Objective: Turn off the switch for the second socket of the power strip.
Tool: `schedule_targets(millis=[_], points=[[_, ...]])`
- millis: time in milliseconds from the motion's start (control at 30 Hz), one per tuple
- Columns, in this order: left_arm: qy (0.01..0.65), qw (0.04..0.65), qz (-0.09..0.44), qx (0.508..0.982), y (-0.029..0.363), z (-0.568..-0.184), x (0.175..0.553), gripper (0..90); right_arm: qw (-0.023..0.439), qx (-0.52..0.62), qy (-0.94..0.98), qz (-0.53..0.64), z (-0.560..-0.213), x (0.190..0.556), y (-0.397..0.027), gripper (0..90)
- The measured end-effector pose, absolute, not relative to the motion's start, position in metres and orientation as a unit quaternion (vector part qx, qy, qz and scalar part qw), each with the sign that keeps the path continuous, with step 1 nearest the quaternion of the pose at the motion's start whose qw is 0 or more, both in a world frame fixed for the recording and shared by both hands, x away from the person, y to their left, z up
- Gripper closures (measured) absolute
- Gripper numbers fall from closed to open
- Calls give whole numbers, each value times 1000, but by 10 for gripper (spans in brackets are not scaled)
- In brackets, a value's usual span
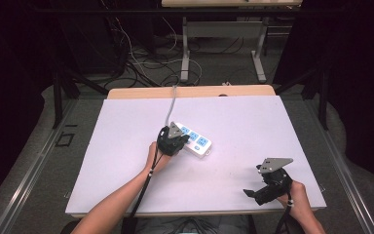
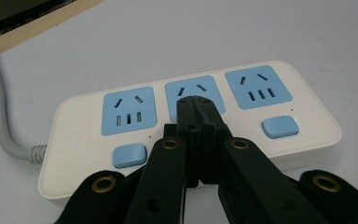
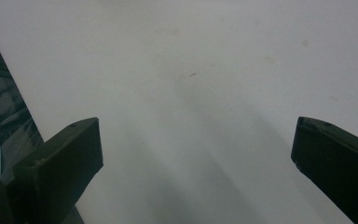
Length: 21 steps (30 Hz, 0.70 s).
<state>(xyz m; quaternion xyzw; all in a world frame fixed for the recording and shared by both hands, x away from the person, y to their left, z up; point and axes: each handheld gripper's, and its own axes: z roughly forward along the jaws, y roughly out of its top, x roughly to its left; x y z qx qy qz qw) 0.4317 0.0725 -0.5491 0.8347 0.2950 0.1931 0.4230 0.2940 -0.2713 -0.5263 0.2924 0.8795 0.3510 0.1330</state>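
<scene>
A white power strip [image 1: 198,142] with three blue sockets lies near the middle of the white table [image 1: 126,146]. In the left gripper view the power strip [image 2: 79,140] lies crosswise, a blue switch button [image 2: 280,127] below its right-hand socket and another below its left-hand one. My left gripper [image 2: 196,100] is shut, nothing between its jaws, and its tips rest over the middle socket and hide the spot below it. From above, the left gripper [image 1: 182,140] sits at the strip's near-left side. My right gripper [image 1: 253,181] stands open above bare table at the front right; in its own view the right gripper [image 3: 196,128] holds nothing.
A grey cable [image 1: 171,105] runs from the strip to the table's far edge; the left gripper view has the cable [image 2: 2,126] at its left. The table's front edge [image 3: 23,121] is close to the right gripper. Behind the table are desk legs and loose cables on the floor [image 1: 141,63].
</scene>
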Motion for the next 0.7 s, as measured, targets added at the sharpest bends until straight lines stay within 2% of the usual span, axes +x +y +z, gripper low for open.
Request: schedule_targets(millis=[167,200,233,267,333,433,533,700], points=[[301,427,186,832,72,-546,431,892,129,290,882,348,-526,294,-271,13],[303,421,187,834,72,-544,433,736,131,289,882,348,-526,294,-271,13],[310,418,182,834,72,-543,433,680,132,288,882,349,-526,294,-271,13],[316,417,186,832,71,-541,433,582,132,288,882,349,-526,294,-271,13],[331,406,189,831,71,-537,434,281,130,289,882,349,-526,294,-271,13],[332,407,184,831,72,-531,435,123,129,292,882,348,-526,293,-271,13],[336,402,182,832,72,-528,435,14,139,285,880,353,-527,295,-272,13],[327,405,179,835,72,-524,433,0,133,291,879,353,-526,294,-271,13]])
